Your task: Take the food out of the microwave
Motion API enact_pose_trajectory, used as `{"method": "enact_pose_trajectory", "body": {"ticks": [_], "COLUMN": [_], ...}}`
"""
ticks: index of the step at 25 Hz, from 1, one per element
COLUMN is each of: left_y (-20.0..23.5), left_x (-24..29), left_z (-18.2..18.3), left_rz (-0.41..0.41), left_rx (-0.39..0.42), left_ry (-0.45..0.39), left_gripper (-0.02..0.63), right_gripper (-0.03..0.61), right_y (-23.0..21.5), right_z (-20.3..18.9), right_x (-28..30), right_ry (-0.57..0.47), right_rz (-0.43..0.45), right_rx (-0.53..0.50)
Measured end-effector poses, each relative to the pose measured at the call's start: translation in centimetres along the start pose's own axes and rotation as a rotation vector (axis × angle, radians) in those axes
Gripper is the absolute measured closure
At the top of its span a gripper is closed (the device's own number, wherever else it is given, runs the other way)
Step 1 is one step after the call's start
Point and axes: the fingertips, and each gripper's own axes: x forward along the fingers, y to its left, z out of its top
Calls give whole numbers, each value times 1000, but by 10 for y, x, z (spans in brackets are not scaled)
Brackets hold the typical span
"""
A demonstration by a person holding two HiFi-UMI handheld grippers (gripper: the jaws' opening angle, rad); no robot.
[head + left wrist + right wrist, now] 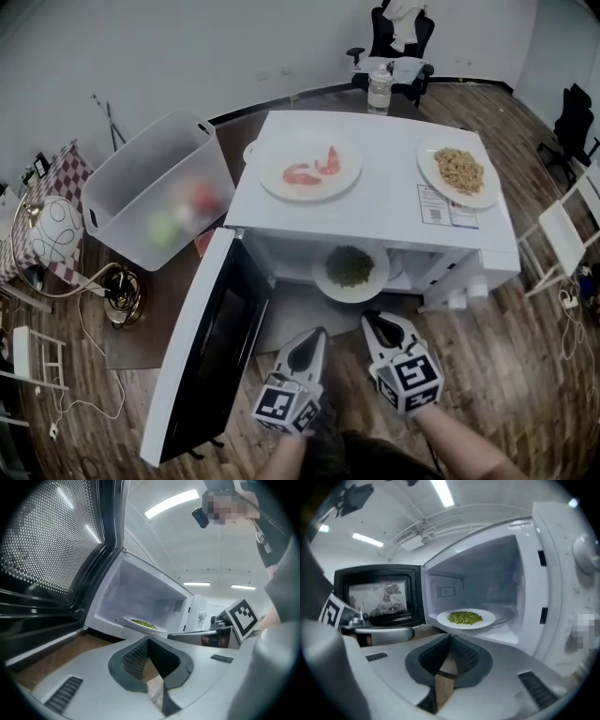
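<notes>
The white microwave stands with its door swung open to the left. Inside it, a white plate of green peas rests at the front of the cavity; the same plate of peas shows ahead in the right gripper view and, smaller, as the pea plate in the left gripper view. My left gripper and right gripper hover side by side just in front of the opening, short of the plate. Both are shut with nothing between the jaws, as the left gripper and right gripper show close up.
On the microwave's top sit a plate of shrimp and a plate of fried rice. A clear plastic bin stands to the left, a water bottle and an office chair behind. Cables lie on the floor at left.
</notes>
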Motion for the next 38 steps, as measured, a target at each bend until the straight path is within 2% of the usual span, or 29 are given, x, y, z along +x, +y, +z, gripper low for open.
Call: {"method": "enact_pose_trajectory", "body": {"ticks": [2, 7, 8, 9, 16, 17, 19, 22, 24, 26, 32, 38], "left_y": [0, -5, -6, -7, -3, -2, -2, -3, -4, -6, -5, 0], "left_x": [0, 0, 0, 0, -1, -2, -3, -3, -4, -3, -2, -2], "left_z": [0, -10, -10, -11, -7, -8, -9, -11, -12, -13, -13, -7], "left_rz": [-1, -17, -19, -20, -14, -13, -11, -10, -15, -19, -23, -8], "left_rx": [-4, 4, 4, 3, 7, 7, 7, 5, 4, 3, 8, 4], "left_ry": [0, 24, 25, 25, 19, 20, 22, 27, 32, 35, 36, 23], "left_gripper": [611, 611, 611, 611, 611, 611, 611, 611, 611, 611, 611, 611], "right_gripper": [522, 522, 515, 475, 468, 445, 440, 440, 494, 519, 534, 538], "right_y": [0, 1, 2, 3, -4, -4, -4, -4, -11, -13, -6, -2], "right_z": [0, 4, 4, 4, 4, 6, 11, 26, 20, 17, 22, 18], "right_x": [4, 12, 13, 14, 21, 22, 25, 31, 31, 32, 30, 22], "right_ry": [-6, -8, -10, -11, -63, -77, -111, -181, -170, -170, -222, -219], "right_rz": [40, 70, 81, 95, 155, 168, 195, 254, 205, 184, 233, 242], "right_rx": [146, 344, 403, 466, 819, 880, 985, 1045, 1062, 1104, 1234, 1258]}}
